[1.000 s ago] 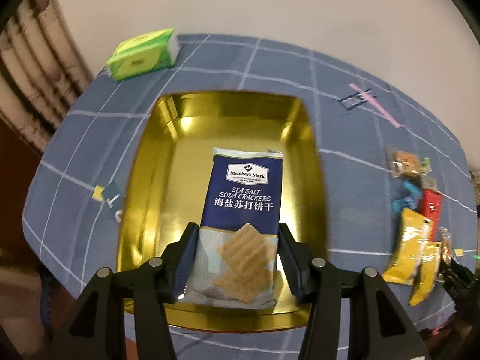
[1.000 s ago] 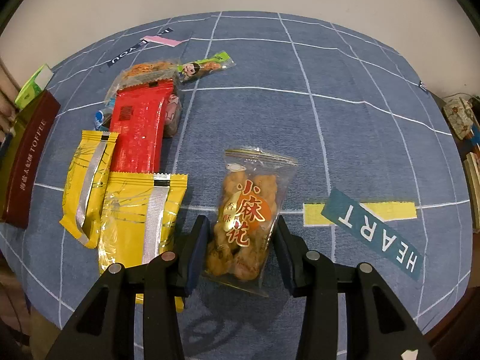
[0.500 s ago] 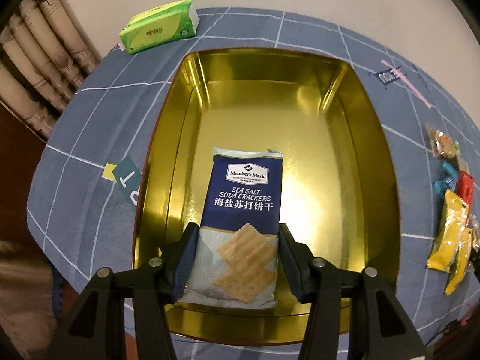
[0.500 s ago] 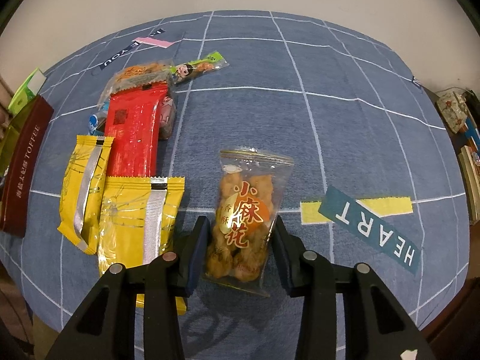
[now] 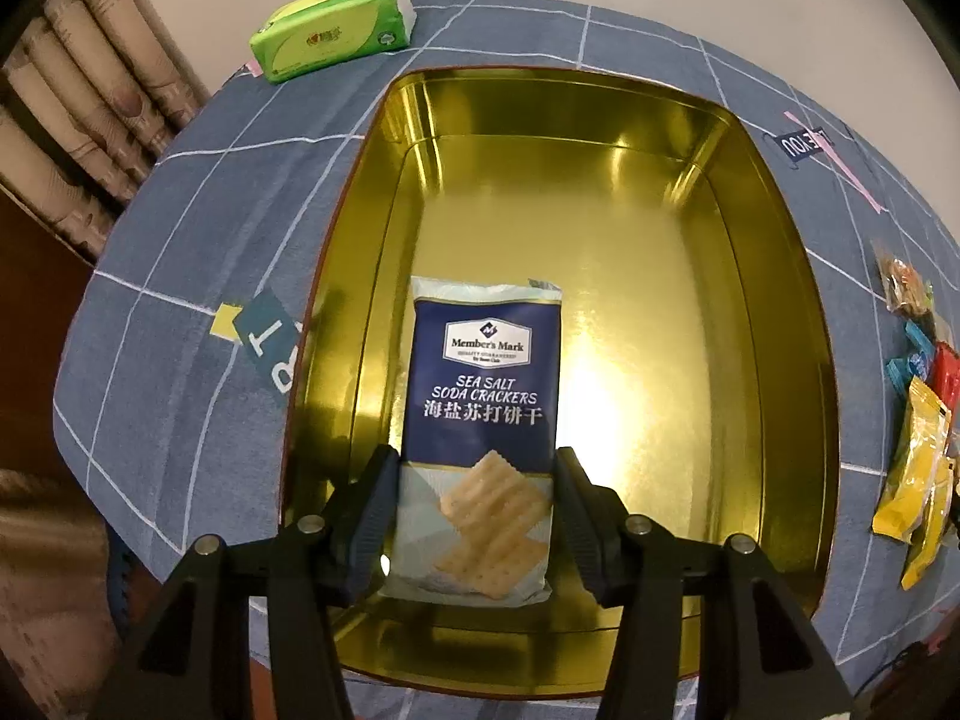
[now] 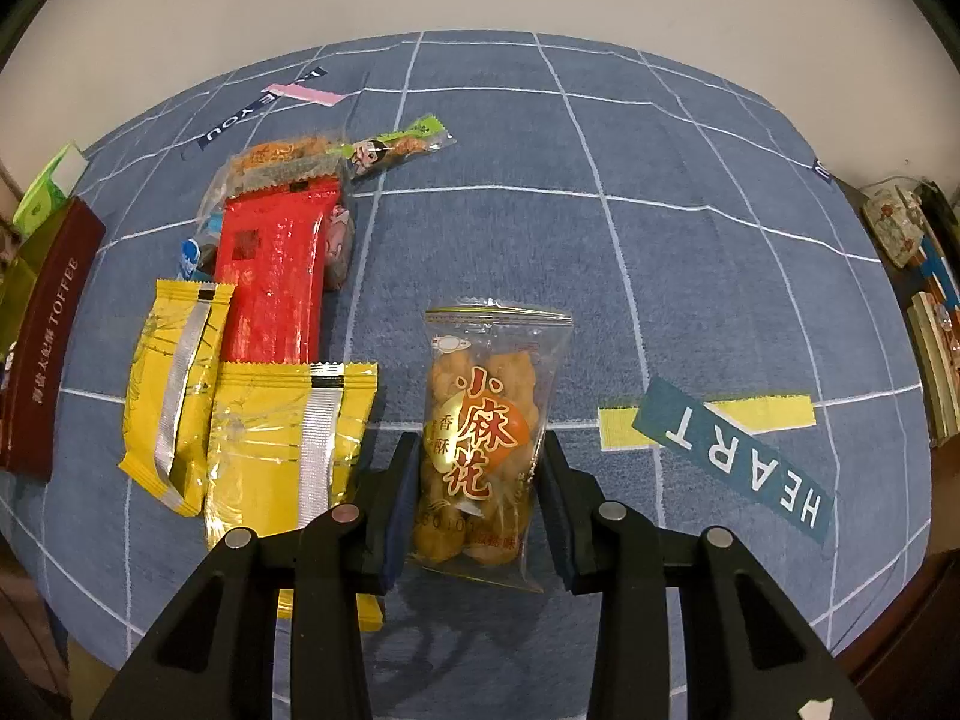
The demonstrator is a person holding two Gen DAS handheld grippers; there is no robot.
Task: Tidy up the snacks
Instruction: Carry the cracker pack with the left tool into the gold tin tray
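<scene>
On the left, our left gripper (image 5: 477, 516) pinches the lower part of the blue sea salt soda cracker packet (image 5: 483, 420) between its two fingers (image 5: 375, 510), and the packet hangs over the near-left part of the gold tin tray (image 5: 774, 312). We cannot tell whether the packet touches the tray floor. The tray lies on the blue grid tablecloth (image 5: 198, 276), with a green tissue pack (image 5: 333, 27) beyond it at the cloth's far-left edge.

To the right of the tray, toward the cloth's right edge, lies the pile of loose snacks: two yellow packets (image 6: 264, 420), a red packet (image 6: 276, 282) touching them on the far side, and a slim green-ended packet (image 6: 399, 147) beyond that.

Further right, our right gripper (image 6: 477, 492) has just been closing its jaws, and its fingers (image 6: 399, 498) now press on both sides of the clear bag of fried dough twists (image 6: 480, 438), near the cloth's near edge and just left of the HEART print (image 6: 732, 450).
</scene>
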